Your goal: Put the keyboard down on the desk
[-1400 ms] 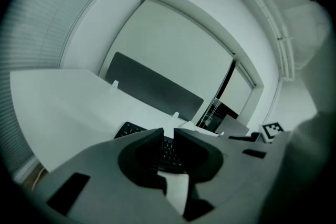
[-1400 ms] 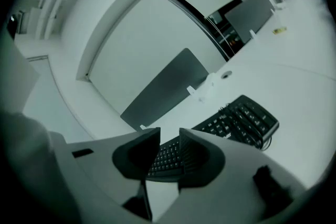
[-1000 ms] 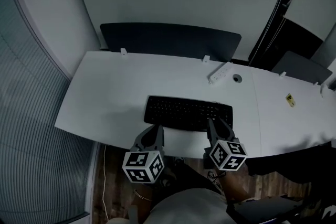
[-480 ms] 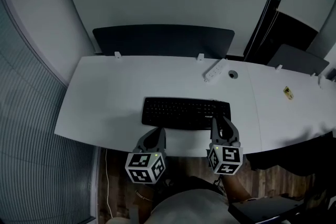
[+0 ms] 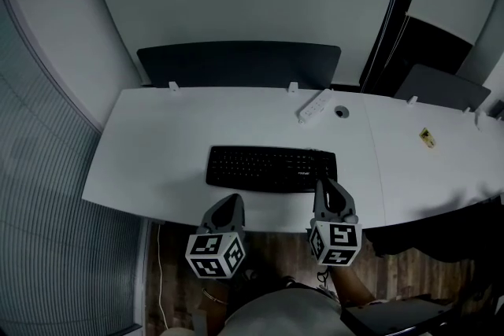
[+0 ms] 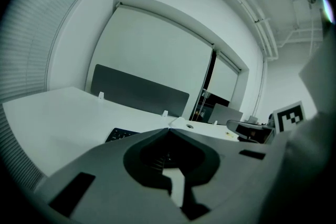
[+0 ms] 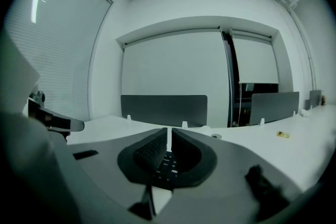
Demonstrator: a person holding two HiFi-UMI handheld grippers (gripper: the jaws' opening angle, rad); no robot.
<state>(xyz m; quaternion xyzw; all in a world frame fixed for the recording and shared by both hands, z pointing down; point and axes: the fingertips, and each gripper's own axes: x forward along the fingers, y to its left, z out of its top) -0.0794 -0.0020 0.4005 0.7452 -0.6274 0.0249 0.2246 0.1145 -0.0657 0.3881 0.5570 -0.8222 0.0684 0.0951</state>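
A black keyboard [image 5: 272, 168] lies flat on the white tabletop [image 5: 157, 145], midway along its front edge and square to it, with no tool gripping it. The right tool [image 5: 324, 184] is poised at the keyboard's near right corner. Its jaws have just been closing and stand a narrow slit apart, with nothing between them. The left tool [image 5: 233, 200] hangs over the tabletop's front edge, just short of the keyboard's near left side, its jaws pressed together and empty. Toward the back right a white power strip [image 5: 317, 105] lies beside a round cable hole [image 5: 341, 112]. A dark divider panel [image 5: 239, 64] stands along the back edge. A small yellow item [image 5: 426, 136] lies on the adjoining tabletop at right.
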